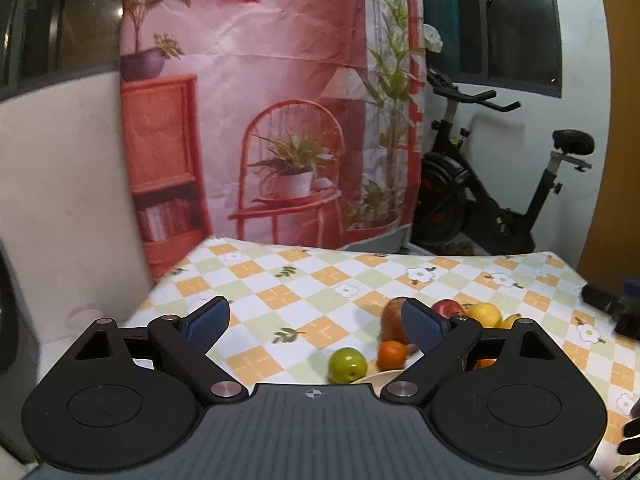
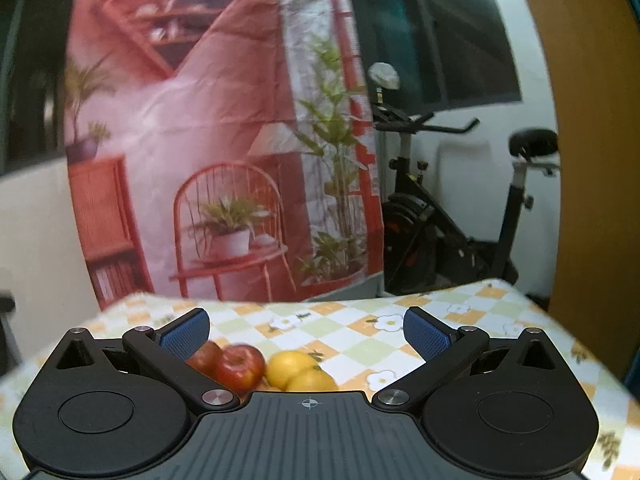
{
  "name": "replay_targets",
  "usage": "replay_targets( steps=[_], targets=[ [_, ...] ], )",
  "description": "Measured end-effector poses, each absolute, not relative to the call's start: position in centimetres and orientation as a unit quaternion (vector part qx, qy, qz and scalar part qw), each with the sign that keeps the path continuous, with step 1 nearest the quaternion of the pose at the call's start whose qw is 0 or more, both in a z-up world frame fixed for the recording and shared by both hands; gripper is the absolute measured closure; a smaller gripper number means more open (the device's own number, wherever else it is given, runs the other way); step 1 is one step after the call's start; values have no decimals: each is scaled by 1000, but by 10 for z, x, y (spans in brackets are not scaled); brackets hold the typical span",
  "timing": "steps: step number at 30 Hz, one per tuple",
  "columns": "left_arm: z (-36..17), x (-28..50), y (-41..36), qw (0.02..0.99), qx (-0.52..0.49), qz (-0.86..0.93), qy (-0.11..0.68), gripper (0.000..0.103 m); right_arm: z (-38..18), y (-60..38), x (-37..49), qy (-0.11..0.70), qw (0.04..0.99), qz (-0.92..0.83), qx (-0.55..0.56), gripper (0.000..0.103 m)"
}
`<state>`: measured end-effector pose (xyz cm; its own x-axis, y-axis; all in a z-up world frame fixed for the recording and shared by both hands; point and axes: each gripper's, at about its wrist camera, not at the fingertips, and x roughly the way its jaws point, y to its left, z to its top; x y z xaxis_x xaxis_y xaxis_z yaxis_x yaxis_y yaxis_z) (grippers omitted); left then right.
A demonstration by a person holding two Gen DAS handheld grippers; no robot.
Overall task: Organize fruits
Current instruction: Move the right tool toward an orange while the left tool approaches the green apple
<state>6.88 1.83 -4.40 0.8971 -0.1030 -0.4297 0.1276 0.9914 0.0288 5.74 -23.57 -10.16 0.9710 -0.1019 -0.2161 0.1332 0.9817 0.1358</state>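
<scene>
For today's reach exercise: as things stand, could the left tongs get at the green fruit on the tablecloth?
Probably yes. The left tongs stand open with nothing between them, and the green fruit lies just ahead and below on the tablecloth, its near side bare. The small orange beside it could be nudged.

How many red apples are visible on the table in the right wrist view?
2. One red apple sits beside the lemons; a darker red apple lies left of it, partly behind the left finger. Others may be hidden below.
</scene>
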Motion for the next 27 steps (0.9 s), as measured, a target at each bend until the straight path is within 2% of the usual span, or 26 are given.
replay_targets(
  steps=[5,14,17,19,21,27],
  targets=[
    [-58,82,18,971,30,-60,228,14,-121,-231,80,147,987,-43,51,0],
    [-74,105,31,968,1,-36,248,15,-151,-213,103,149,989,-12,12,2],
    [-78,111,29,967,2,-33,254,15,-160,-218,111,151,988,5,36,12],
    [-80,113,24,967,10,-32,252,15,-166,-223,117,163,985,14,50,23],
    [-81,115,19,969,19,-29,245,15,-172,-223,119,167,984,18,56,26],
    [-91,115,3,973,38,-15,227,15,-179,-225,118,175,981,41,76,41]
  ],
)
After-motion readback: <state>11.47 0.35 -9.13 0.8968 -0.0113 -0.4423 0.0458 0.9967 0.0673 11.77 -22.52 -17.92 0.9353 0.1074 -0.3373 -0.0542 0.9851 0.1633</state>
